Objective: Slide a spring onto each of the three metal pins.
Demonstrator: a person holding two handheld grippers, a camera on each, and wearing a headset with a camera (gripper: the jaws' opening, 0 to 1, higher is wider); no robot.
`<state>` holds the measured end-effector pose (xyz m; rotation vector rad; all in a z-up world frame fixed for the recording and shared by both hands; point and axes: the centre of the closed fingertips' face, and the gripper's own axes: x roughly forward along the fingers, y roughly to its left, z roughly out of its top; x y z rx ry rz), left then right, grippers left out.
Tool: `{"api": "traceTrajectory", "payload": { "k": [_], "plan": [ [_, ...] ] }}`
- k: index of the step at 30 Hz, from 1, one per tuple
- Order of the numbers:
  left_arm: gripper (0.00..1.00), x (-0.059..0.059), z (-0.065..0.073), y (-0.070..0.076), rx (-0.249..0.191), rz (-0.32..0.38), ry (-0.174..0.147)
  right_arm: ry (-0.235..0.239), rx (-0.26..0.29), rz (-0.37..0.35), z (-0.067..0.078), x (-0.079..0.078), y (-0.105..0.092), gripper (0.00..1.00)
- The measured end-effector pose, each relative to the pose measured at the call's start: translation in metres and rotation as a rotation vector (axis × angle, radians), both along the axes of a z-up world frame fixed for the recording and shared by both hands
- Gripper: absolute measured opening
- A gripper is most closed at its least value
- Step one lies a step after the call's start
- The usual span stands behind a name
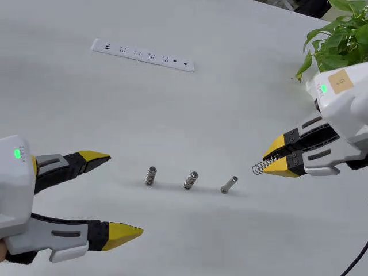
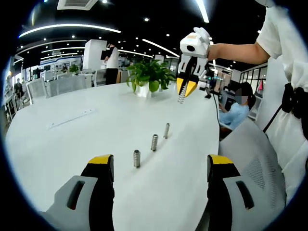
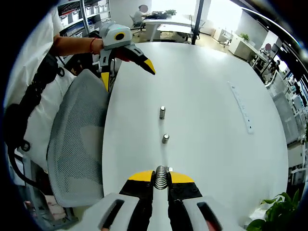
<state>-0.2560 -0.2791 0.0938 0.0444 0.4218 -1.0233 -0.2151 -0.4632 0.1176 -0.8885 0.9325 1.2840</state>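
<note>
Three metal pins stand in a row on the white table [image 1: 190, 121]. The left pin [image 1: 150, 175] and the middle pin [image 1: 191, 180] each carry a spring. The right pin [image 1: 229, 184] is bare. My right gripper [image 1: 275, 162] hovers to the right of and above the bare pin, shut on a spring [image 1: 262, 167] that pokes out toward the pins. In the right gripper view the spring [image 3: 161, 178] sits pinched between the jaws. My left gripper [image 1: 115, 194] is open and holds nothing, left of the row. The left gripper view has the pins [image 2: 154, 142] ahead.
A white power strip [image 1: 144, 54] lies at the back of the table. A potted plant [image 1: 339, 34] stands at the far right corner. A grey mesh chair [image 3: 77, 144] is at the table's edge beside the person.
</note>
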Motion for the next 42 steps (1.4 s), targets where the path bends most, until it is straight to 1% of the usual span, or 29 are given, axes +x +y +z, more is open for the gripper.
{"api": "traceTrajectory", "payload": {
  "k": [3, 5, 6, 8, 9, 11, 14, 17, 19, 21, 29, 35, 42],
  "plan": [
    [0.83, 0.002, -0.003, 0.002, -0.003, 0.001, 0.007, -0.002, -0.022, 0.002, -0.009, 0.006, -0.001, 0.07],
    [0.86, 0.004, -0.003, 0.002, -0.006, 0.000, -0.001, 0.002, -0.033, -0.003, -0.016, 0.010, -0.002, 0.07],
    [0.88, 0.006, -0.004, 0.003, -0.008, 0.005, 0.003, 0.004, -0.037, -0.003, -0.019, 0.011, -0.002, 0.07],
    [0.90, 0.008, -0.004, 0.004, -0.021, 0.012, 0.003, 0.012, -0.044, -0.004, -0.025, 0.013, -0.002, 0.07],
    [0.91, 0.009, -0.003, 0.004, -0.036, 0.017, 0.005, 0.018, -0.048, -0.005, -0.029, 0.014, -0.002, 0.07],
    [0.95, 0.010, -0.004, 0.003, -0.042, 0.015, 0.006, 0.023, -0.058, -0.004, -0.036, 0.015, -0.003, 0.07],
    [0.99, 0.009, -0.009, 0.001, -0.033, 0.002, 0.007, 0.014, -0.087, 0.008, -0.044, 0.017, -0.006, 0.07],
    [0.99, 0.008, -0.014, 0.000, -0.028, -0.012, 0.017, 0.024, -0.085, 0.001, -0.049, 0.018, -0.006, 0.07],
    [0.99, 0.008, -0.016, 0.000, -0.029, -0.016, 0.025, 0.025, -0.086, -0.006, -0.056, 0.025, -0.007, 0.07],
    [0.99, 0.009, -0.017, -0.001, -0.027, -0.018, 0.029, 0.027, -0.085, -0.009, -0.058, 0.026, -0.007, 0.07],
    [0.99, 0.009, -0.017, -0.003, -0.038, -0.018, 0.030, 0.037, -0.091, -0.015, -0.066, 0.025, -0.005, 0.07],
    [0.99, 0.009, -0.017, -0.004, -0.047, -0.015, 0.034, 0.046, -0.095, -0.014, -0.070, 0.025, -0.006, 0.07],
    [0.98, 0.008, -0.017, -0.006, -0.053, -0.020, 0.040, 0.048, -0.099, -0.011, -0.072, 0.025, -0.006, 0.07]
  ]
}}
